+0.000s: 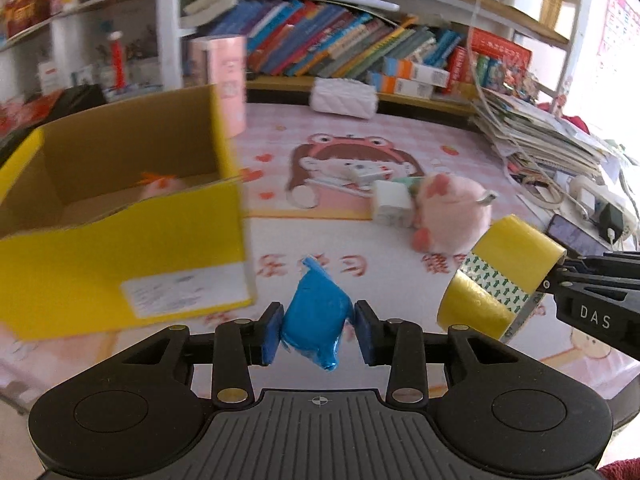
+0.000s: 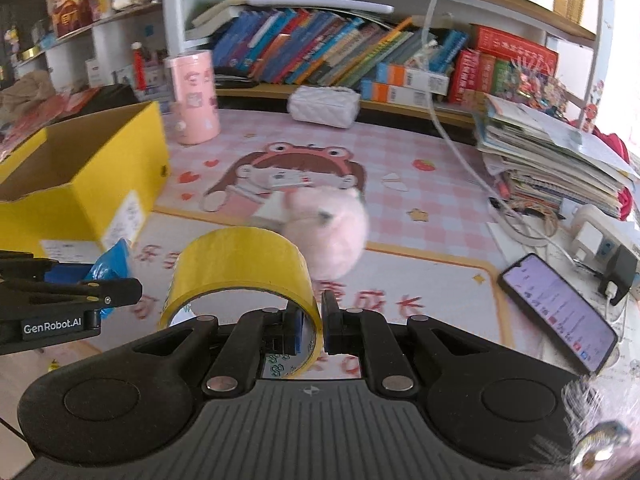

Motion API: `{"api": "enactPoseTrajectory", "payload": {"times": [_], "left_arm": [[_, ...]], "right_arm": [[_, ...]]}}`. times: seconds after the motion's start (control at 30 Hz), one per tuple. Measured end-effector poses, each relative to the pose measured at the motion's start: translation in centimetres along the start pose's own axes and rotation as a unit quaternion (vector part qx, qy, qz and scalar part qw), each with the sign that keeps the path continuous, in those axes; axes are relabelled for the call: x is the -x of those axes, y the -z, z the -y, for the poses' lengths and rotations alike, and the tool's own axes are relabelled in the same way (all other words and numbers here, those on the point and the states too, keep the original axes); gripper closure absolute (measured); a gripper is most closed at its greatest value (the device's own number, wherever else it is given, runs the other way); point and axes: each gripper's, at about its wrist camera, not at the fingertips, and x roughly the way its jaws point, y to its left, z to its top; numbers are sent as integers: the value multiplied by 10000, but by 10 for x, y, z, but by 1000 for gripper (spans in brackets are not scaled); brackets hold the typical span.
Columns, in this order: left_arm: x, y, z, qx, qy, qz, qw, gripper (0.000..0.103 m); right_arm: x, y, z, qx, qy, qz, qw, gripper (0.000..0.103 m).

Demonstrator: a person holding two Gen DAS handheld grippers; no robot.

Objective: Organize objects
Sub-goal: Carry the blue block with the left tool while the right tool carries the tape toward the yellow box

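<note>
Both tongs loaded above the desk.
My left tongs (image 1: pixel 316 326) pinch a blue packet (image 1: pixel 314 314) just beside the yellow box (image 1: pixel 120 264); my right tongs (image 2: pixel 311 322) clamp the wall of a yellow tape roll (image 2: pixel 240 268), near the pink plush (image 2: pixel 332 228).

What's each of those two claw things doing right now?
Left gripper: closed on a blue packet.
Right gripper: closed on the wall of a yellow tape roll.

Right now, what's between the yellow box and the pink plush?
Only bare mat, in the left wrist view. The box and plush stand apart; the white block touches the plush.
</note>
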Motion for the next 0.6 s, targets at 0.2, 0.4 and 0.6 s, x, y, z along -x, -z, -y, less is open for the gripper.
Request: {"api": "enactPoseTrajectory", "payload": {"times": [0.2, 0.4, 0.6], "left_arm": [[28, 20, -38, 247, -252, -16, 9994, 67], [54, 37, -69, 361, -459, 26, 9983, 67], [76, 52, -94, 467, -597, 83, 9971, 67]], "right_arm": [[8, 7, -47, 222, -283, -88, 9993, 94], [15, 14, -90, 377, -552, -102, 9977, 94], [19, 21, -122, 437, -722, -243, 9961, 94]]}}
